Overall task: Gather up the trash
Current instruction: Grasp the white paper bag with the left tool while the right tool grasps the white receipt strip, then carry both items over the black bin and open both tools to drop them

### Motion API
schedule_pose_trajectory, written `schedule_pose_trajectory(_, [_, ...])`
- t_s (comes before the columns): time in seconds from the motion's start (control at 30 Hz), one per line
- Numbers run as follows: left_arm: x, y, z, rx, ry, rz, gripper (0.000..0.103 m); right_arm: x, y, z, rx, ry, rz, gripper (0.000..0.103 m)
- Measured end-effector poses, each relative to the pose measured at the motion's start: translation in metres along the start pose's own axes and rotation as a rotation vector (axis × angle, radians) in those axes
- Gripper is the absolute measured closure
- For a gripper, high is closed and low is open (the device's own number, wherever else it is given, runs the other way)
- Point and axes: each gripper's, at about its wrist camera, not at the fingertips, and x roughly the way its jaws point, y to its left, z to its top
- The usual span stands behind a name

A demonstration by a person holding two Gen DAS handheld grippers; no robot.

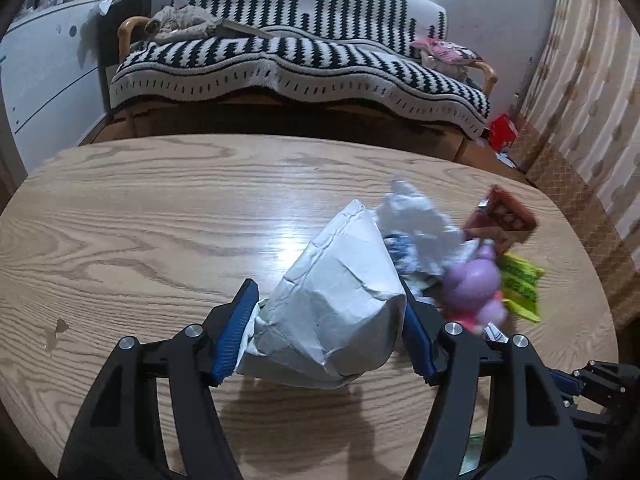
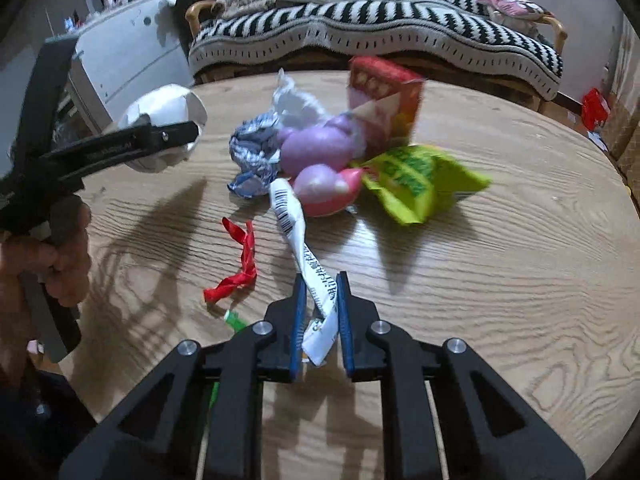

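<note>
While each gripper clamps one item: left gripper (image 1: 328, 316) paper wad (image 1: 336, 300); right gripper (image 2: 322, 312) wrapper (image 2: 308, 256).

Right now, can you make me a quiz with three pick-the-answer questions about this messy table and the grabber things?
1. Where does the red ribbon lie?
A. On the wooden table, left of the white barcode wrapper
B. On the striped sofa
C. Inside the red box

2. What colour is the snack bag beside the pink and purple toy?
A. Blue
B. Green
C. Black

3. What is the left gripper doing?
A. Hanging open with nothing
B. Resting on the sofa
C. Holding a crumpled white paper bag

Answers: 1 A, the ribbon sits on the wood grain just left of the wrapper. 2 B, the bag is bright yellow-green. 3 C, its jaws press both sides of the paper bag, lifted above the table; the right gripper likewise pinches the barcode wrapper.
</note>
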Motion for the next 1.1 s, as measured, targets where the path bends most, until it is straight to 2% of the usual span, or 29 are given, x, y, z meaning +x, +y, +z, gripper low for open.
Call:
schedule_pose_trajectory(0.1, [-0.011, -0.022, 0.000, 0.030, -0.012, -0.024, 0.037, -0.026, -0.023, -0.011, 0.050, -0.036, 0.003, 0.088])
schedule_pose_trajectory(0.23, [-0.025, -0.065, -0.003, 0.090, -0.025, -0.078, 0.037, -0.062, -0.066, -0.034, 0.128, -0.068, -0.052, 0.088])
schedule_pose_trajectory(0.43, [-0.037, -0.153, -0.017, 0.221, -0.027, -0.182, 0.037, -0.116, -0.142, -0.077, 0.283, -0.110, -0.150, 0.088])
schedule_pose_trajectory(0.6, [-0.041, -0.234, -0.047, 0.344, 0.018, -0.291, 0.037, -0.159, -0.211, -0.129, 0.436, -0.134, -0.249, 0.088])
schedule_pose_trajectory(0.8, [-0.048, -0.329, -0.089, 0.479, 0.060, -0.400, 0.037, -0.210, -0.290, -0.212, 0.630, -0.151, -0.355, 0.088])
schedule_pose_trajectory(1.1, [-0.060, -0.454, -0.171, 0.654, 0.131, -0.572, 0.037, -0.251, -0.363, -0.323, 0.836, -0.123, -0.459, 0.087])
